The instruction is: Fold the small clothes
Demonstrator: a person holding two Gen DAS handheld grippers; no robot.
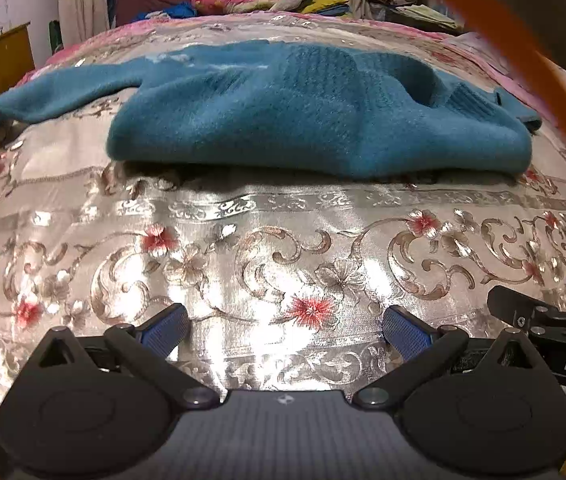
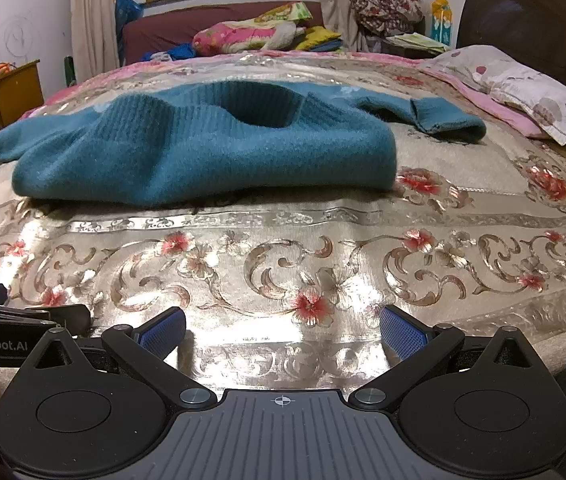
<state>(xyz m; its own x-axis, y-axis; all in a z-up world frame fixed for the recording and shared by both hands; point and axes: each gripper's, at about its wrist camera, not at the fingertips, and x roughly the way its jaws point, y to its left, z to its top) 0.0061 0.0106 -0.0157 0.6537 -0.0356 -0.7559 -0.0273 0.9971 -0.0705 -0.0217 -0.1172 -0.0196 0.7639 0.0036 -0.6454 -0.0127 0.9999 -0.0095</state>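
Note:
A teal knitted sweater (image 1: 283,120) lies on the shiny floral bedspread (image 1: 283,240), folded over on itself with its near folded edge facing me. One sleeve runs off to the left; in the right wrist view the sweater (image 2: 203,152) shows its open neck hole and the other sleeve's cuff (image 2: 443,120) to the right. My left gripper (image 1: 285,330) is open and empty, low over the bedspread, well short of the sweater. My right gripper (image 2: 283,330) is open and empty, beside the left one and equally short of the sweater.
A pillow (image 2: 523,88) lies at the bed's right, by a dark headboard (image 2: 543,20). A wooden cabinet (image 2: 7,88) stands at the left. A second bed with piled bedding (image 2: 251,32) lies beyond. An orange strap (image 1: 523,60) crosses the left wrist view at upper right.

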